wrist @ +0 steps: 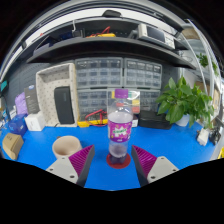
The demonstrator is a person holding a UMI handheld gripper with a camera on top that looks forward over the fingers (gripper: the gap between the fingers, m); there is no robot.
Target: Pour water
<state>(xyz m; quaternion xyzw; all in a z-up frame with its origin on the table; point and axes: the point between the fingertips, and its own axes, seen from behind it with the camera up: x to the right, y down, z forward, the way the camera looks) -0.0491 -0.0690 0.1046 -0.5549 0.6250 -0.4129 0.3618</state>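
So I'm holding my gripper [112, 160] wide open, and the water bottle [119, 126] is standing upright on the blue table [40, 150] between the fingers, gaps on both sides. It's sitting on a red coaster [118, 161], mostly hidden behind the bottle. A tan cup [66, 146] is sitting off left, a green plant [185, 100] right. Shelf stuff behind is too blurry to read.

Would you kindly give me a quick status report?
Fingers open. Water bottle upright between them, ungrasped. Tan cup to the left. Nothing blocking.
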